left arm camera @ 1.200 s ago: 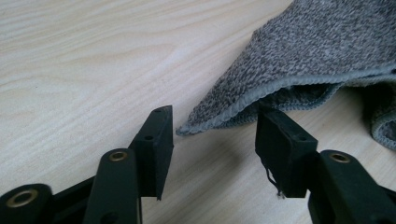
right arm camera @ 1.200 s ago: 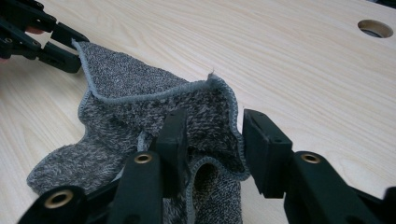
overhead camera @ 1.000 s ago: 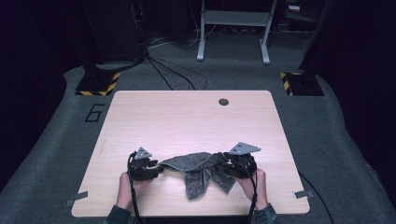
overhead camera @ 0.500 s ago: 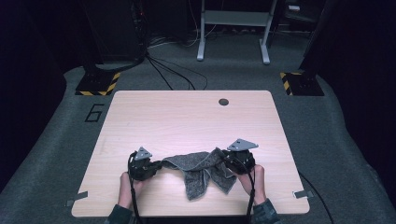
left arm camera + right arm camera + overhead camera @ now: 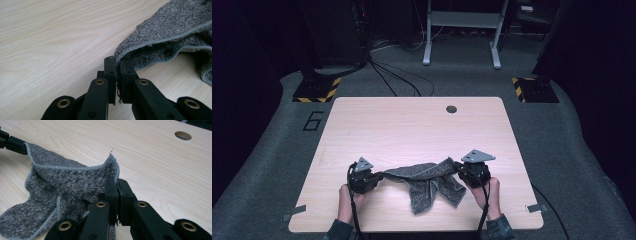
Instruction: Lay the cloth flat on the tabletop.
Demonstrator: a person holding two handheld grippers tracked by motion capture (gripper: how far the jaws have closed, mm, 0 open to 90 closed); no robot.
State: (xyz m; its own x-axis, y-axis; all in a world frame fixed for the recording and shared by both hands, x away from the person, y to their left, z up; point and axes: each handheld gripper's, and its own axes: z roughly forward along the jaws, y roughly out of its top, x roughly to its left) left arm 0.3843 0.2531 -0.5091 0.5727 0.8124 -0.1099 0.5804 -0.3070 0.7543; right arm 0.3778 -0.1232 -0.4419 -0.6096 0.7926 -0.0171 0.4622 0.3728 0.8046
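A grey knitted cloth (image 5: 427, 179) hangs between both grippers near the front of the wooden table (image 5: 412, 125). My left gripper (image 5: 379, 176) is shut on the cloth's left corner (image 5: 120, 53). My right gripper (image 5: 455, 167) is shut on the cloth's right corner (image 5: 111, 173). The stretched top edge sags slightly, and the rest of the cloth (image 5: 52, 192) droops crumpled onto the tabletop toward the person. In the right gripper view, the left gripper (image 5: 25, 148) shows at the far end of the cloth.
A round cable hole (image 5: 451, 108) sits near the table's far edge, also seen as a hole (image 5: 183, 135) in the right gripper view. Beyond the table are floor cables (image 5: 397, 80), a metal stand (image 5: 462, 30) and yellow-black striped bases (image 5: 317, 90).
Both grippers have stayed shut on the cloth's corners and moved slightly apart, drawing its top edge a little tauter.
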